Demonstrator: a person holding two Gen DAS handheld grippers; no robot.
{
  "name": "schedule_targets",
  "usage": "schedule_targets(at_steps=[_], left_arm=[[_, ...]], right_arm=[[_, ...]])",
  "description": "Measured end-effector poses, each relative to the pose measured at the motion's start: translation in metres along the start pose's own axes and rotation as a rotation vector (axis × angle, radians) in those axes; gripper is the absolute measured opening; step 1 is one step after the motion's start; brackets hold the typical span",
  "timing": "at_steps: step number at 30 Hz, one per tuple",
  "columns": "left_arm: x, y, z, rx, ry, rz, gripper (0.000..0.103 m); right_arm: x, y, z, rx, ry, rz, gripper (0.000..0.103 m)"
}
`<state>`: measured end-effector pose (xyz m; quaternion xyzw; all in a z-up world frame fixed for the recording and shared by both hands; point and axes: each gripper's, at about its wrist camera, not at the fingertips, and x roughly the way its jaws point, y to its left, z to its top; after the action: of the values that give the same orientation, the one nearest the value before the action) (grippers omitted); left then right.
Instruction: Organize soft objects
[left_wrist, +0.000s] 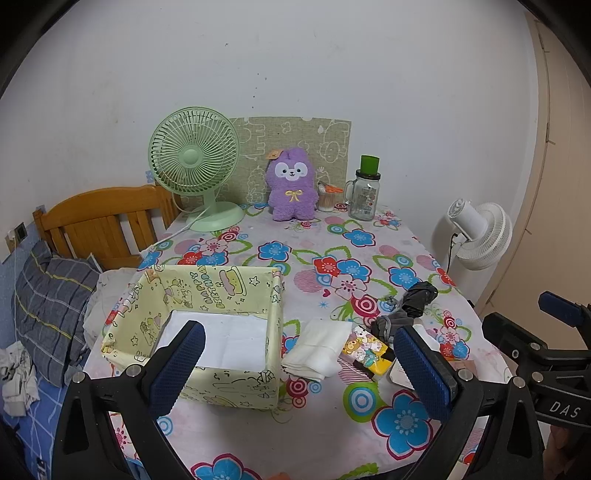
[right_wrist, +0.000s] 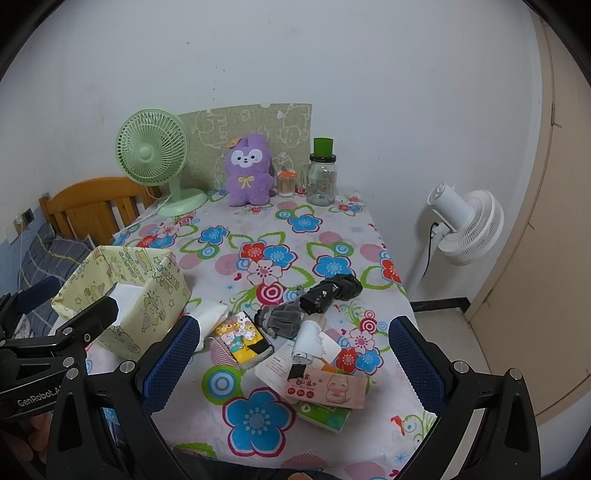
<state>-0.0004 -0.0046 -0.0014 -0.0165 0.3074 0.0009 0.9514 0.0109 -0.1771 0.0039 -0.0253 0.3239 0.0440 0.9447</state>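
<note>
A pale yellow open-topped fabric box printed with cartoon figures (left_wrist: 207, 332) is taken as the landmark on the flower-patterned surface (left_wrist: 332, 258). A white sheet is seen lying flat on its floor. Just beside the box's right wall a folded white cloth (left_wrist: 317, 349) is laid, its long axis running away from the viewer and slightly rightward. Further right of the box, a small yellow cartoon-printed packet (right_wrist: 243, 339), a crumpled grey fabric pouch (right_wrist: 280, 317) and a bundled black cloth (right_wrist: 330, 291) are scattered, with paper packets nearer the front edge.

The left claw (left_wrist: 299, 365) is held spread wide and empty, its left finger over the box and the white cloth between its fingers, just ahead. The right claw (right_wrist: 295, 365) is also spread and empty, and is aimed at the clutter right of the box. The white cloth is judged nearer the left claw, with the box immediately to its left.
</note>
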Motion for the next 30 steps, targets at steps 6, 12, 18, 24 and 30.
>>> schedule_targets(at_steps=[6, 12, 18, 24, 30], left_arm=[[0.002, -0.003, -0.003, 0.006, 0.008, -0.003, 0.103], [0.004, -0.006, -0.006, 0.012, 0.018, -0.007, 0.103], [0.009, -0.008, -0.007, 0.015, 0.031, -0.012, 0.103], [0.018, -0.017, -0.015, 0.034, 0.06, -0.025, 0.103], [0.037, -0.032, -0.024, 0.066, 0.113, -0.044, 0.103]], right_arm=[[0.0, 0.0, -0.003, 0.0, 0.003, 0.0, 0.103], [0.001, -0.003, -0.006, 0.008, 0.01, 0.002, 0.103], [0.004, -0.008, -0.008, 0.015, 0.018, -0.006, 0.103], [0.008, -0.015, -0.014, 0.025, 0.036, -0.017, 0.103], [0.019, -0.028, -0.024, 0.044, 0.072, -0.034, 0.103]])
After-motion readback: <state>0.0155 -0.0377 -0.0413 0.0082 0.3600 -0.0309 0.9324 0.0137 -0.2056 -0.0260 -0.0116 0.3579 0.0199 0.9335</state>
